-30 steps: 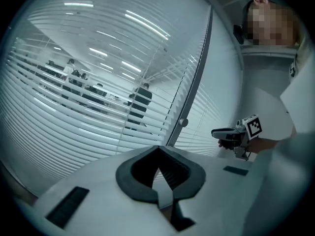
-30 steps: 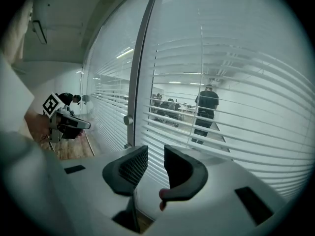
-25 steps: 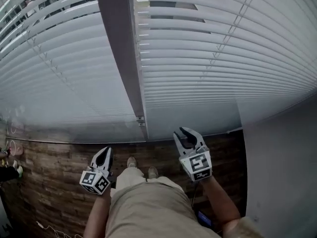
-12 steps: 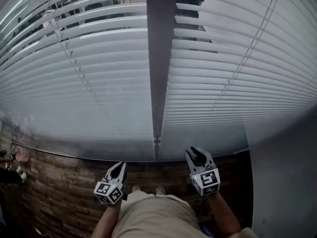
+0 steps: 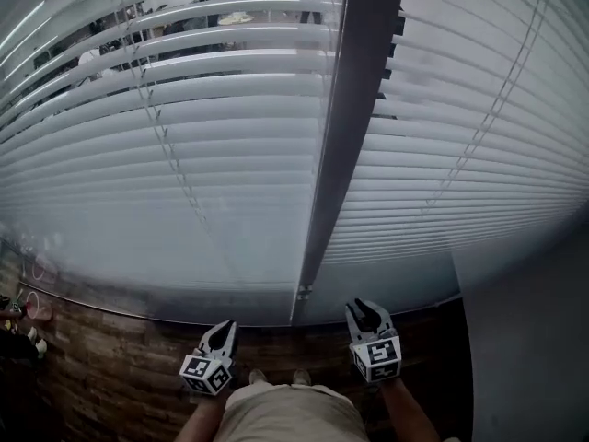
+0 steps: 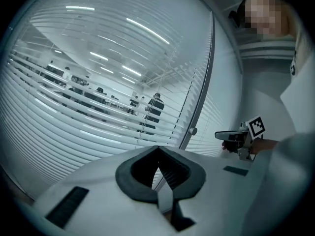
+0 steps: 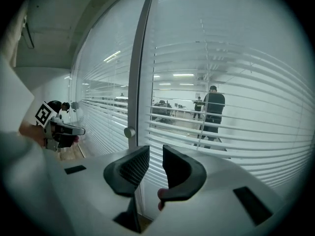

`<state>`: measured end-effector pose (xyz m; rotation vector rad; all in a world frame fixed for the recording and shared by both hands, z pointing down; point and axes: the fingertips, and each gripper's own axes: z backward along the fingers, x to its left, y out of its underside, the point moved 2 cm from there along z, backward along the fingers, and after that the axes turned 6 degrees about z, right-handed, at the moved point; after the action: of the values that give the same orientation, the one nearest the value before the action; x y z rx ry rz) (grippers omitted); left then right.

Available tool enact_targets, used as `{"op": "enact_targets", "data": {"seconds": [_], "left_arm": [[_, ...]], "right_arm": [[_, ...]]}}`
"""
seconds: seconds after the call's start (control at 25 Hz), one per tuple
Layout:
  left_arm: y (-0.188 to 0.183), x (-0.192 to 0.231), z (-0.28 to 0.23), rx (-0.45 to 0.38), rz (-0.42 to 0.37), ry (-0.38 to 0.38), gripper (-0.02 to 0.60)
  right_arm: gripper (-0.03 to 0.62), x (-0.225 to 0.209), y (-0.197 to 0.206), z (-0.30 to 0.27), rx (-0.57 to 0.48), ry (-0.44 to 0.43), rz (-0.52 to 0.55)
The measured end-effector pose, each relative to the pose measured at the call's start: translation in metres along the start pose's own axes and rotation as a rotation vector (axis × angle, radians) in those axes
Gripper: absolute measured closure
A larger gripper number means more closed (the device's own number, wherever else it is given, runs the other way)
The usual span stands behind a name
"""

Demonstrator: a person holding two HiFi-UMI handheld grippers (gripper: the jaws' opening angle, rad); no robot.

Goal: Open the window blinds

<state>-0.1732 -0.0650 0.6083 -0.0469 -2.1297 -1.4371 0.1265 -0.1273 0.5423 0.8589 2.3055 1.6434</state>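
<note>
White slatted blinds hang on both sides of a grey window post (image 5: pixel 350 136): the left blind (image 5: pixel 184 164) and the right blind (image 5: pixel 469 164). Their slats are tilted partly open, and an office with people shows through. Thin cords (image 5: pixel 166 145) run down the slats. My left gripper (image 5: pixel 221 332) hangs low in front of the left blind, shut and empty, touching nothing. My right gripper (image 5: pixel 366 313) is low beside the post with a narrow gap between its jaws. They have just been closing with nothing between them. A small round knob (image 7: pixel 129 132) sits on the post.
A plain grey wall (image 5: pixel 529 339) closes in on the right. Wood-pattern floor (image 5: pixel 101 376) lies below the window, with small items at the far left (image 5: pixel 35 309). The person's trousers (image 5: pixel 290 417) fill the bottom middle.
Both grippers have sunk toward the bottom of the head view. The view has tipped up and swung left, so the post now stands further right and more slats show.
</note>
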Motion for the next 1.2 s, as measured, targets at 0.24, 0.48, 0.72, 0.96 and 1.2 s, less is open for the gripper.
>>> {"op": "enact_targets", "data": {"seconds": [0.24,0.48,0.72,0.96,1.2], "left_arm": [[-0.005,0.005,-0.006,-0.002,-0.009,0.009,0.571],[0.015,0.009,-0.012,0.037,-0.008,0.041,0.571],[0.018,0.003,-0.015,0.045,0.06,0.088,0.571],[0.028,-0.005,-0.02,0.103,0.107,0.109,0.571],[0.042,-0.01,-0.019,0.166,0.087,0.084,0.571]], "right_arm": [[0.508,-0.007,-0.004,0.002,0.008,0.019,0.001],[0.51,0.002,0.005,-0.001,-0.008,0.041,0.036],[0.509,0.015,0.026,0.002,0.047,0.017,0.026],[0.51,0.011,0.027,0.003,0.045,0.0,0.027],[0.51,0.012,0.029,-0.001,0.033,0.02,0.159]]}}
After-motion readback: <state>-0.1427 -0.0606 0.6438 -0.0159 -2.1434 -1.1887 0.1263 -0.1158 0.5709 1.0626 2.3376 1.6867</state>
